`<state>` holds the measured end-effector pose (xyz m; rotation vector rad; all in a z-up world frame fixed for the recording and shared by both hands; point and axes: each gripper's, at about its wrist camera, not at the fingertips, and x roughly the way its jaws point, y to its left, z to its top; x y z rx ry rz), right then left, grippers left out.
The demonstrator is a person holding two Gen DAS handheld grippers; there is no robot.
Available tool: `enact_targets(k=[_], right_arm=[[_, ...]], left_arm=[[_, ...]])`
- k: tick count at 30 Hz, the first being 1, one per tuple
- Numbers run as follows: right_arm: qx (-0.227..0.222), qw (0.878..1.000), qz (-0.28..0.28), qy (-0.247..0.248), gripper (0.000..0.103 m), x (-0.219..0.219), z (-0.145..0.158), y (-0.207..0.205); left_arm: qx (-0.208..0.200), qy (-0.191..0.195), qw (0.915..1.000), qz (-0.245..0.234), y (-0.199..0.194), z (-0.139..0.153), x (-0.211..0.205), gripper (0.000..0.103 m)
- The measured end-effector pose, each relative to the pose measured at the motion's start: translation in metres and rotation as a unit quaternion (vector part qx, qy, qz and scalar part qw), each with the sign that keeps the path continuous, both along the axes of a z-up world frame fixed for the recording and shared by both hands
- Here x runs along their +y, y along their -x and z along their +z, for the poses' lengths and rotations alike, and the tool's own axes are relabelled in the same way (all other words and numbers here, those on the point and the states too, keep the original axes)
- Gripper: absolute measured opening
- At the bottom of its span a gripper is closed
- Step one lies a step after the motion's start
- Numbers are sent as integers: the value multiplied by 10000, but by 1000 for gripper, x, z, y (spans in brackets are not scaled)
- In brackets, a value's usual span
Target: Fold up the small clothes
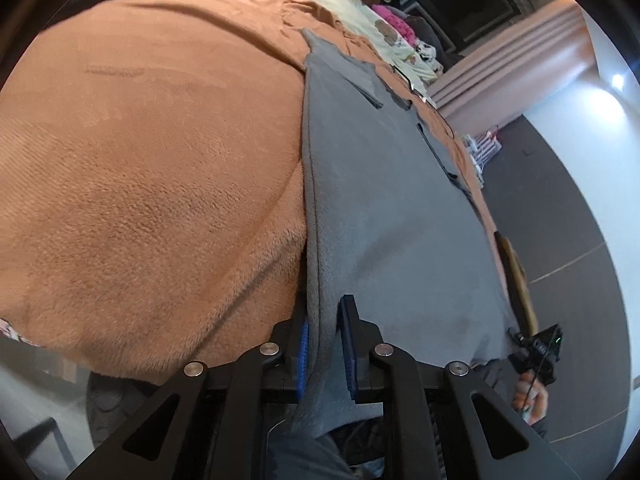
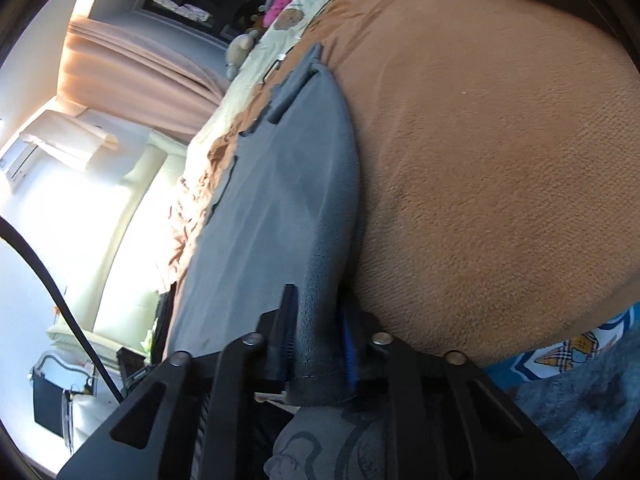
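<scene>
The gray cloth (image 1: 384, 184) lies flat on the bed's brown blanket (image 1: 140, 152). It stretches away from both tools, long and narrow, toward the far end of the bed. Its near edge is right at the tools, and its far end, with little flaps, is well away up the bed.

The left tool (image 1: 325, 344) has pinched one near corner of the cloth. Its blue pads sit close together with the cloth's edge squeezed between them. The right tool (image 2: 316, 344) has the other near corner, at the ribbed hem. Its jaws are also narrow, with cloth between them.

In the left view, the cloth lies to the right of the tool, so the left tool has the left corner. In the right view, the cloth lies to the left of the tool, so the right tool has the right corner. Both are just as near to the cloth. The other hand (image 1: 530, 396) shows at the far right of the left view.

So the cloth's long way points straight ahead from both tools. I think the next move is to lift the near edge and carry it forward over the far end. Both tools should go together, or the fold may come out crooked.
</scene>
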<state>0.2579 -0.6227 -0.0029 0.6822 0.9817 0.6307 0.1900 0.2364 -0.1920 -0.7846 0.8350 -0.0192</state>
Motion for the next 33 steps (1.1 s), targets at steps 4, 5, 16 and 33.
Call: enact_targets(k=[4, 5, 16, 33], right_arm=[[-83, 9999, -124, -76, 3, 1, 13, 11], [-127, 9997, -170, -142, 3, 0, 16, 15], [-639, 9958, -300, -582, 1, 0, 45, 52], [-1222, 9807, -146, -1519, 0, -15, 67, 99]], left_arm=[[-45, -139, 9999, -11, 8, -1, -5, 16], [-59, -138, 9999, 9, 8, -1, -5, 11], [-774, 799, 9935, 235, 27, 21, 15, 3], [-2020, 1490, 9669, 453, 69, 104, 37, 2]])
